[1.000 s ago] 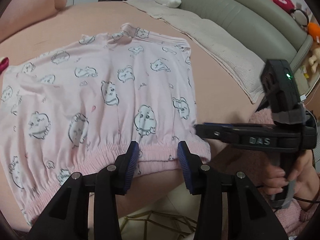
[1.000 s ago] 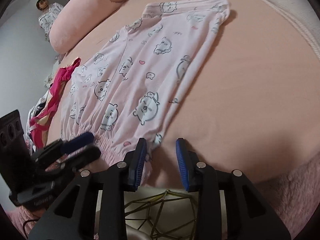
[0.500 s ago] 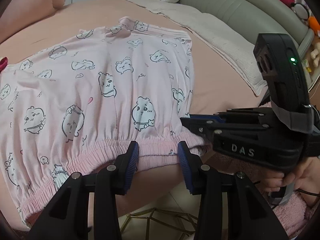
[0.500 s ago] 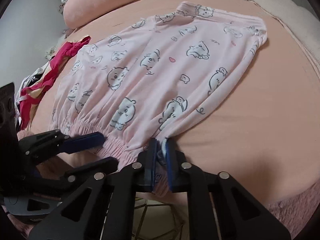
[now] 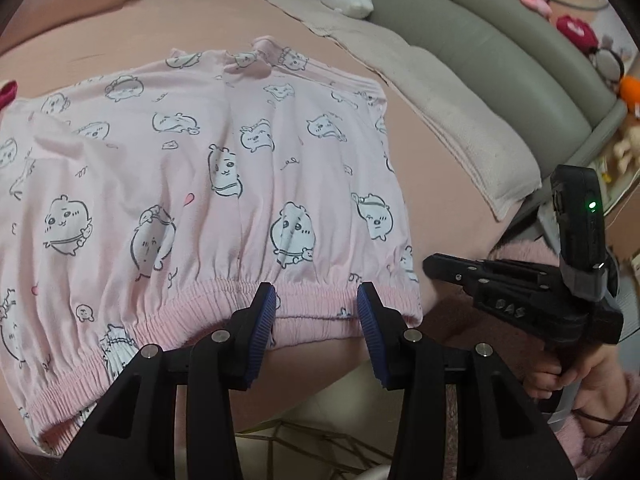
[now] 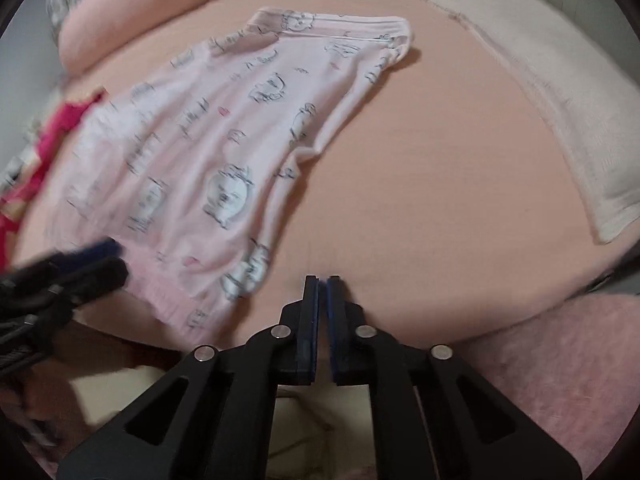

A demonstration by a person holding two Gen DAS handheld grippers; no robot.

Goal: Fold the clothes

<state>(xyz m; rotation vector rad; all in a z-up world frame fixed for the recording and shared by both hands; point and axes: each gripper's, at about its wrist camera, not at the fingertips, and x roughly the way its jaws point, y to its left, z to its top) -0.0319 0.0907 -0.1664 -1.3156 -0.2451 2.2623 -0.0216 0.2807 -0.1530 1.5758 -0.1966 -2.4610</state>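
Observation:
A pale pink garment (image 5: 224,184) printed with cartoon animals lies flat on the peach bed (image 6: 440,160). Its gathered waistband (image 5: 180,316) runs along the near edge. My left gripper (image 5: 316,300) is open and straddles the waistband, and its pads do not press the cloth. In the blurred right wrist view, the left gripper (image 6: 108,260) shows at the lower left. My right gripper (image 6: 322,280) is over bare sheet, right of the garment's (image 6: 224,140) near corner. Its jaws are almost together, just starting to part, with nothing between them. From the left wrist view the right gripper (image 5: 436,266) is off the waistband's right end, held by a hand (image 5: 560,376).
A beige folded blanket (image 5: 460,120) lies along the bed's right side, beside a grey padded headboard (image 5: 500,52) with plush toys (image 5: 572,28). A pink pillow (image 6: 140,12) sits at the far left, a red garment (image 6: 52,132) at the left edge.
Half a second ago the right gripper was shut on the waistband corner. It has since come off the cloth and moved right, still closed. The left gripper has hardly moved.

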